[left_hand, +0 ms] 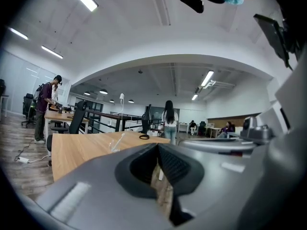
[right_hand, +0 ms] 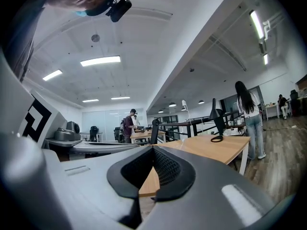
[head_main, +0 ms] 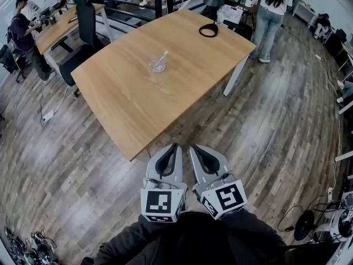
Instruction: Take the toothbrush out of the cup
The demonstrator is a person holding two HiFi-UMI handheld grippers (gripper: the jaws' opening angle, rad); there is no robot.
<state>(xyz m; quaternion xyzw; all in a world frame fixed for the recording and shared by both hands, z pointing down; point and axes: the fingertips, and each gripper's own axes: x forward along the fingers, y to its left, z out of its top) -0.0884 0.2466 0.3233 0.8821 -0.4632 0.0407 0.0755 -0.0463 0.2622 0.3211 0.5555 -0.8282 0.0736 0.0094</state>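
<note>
Head view shows black ring (head_main: 208, 30) well beyond cup (head_main: 158, 66).

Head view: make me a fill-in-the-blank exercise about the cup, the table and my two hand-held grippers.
1. The clear cup on the table holds a white ___.
2. The ring-shaped thing near the table's far edge is ___.
3. The left hand-held gripper and the right hand-held gripper are over the ___, short of the table.
4. Both have jaws ___, holding nothing.
Missing words: toothbrush; black; floor; shut.
</note>
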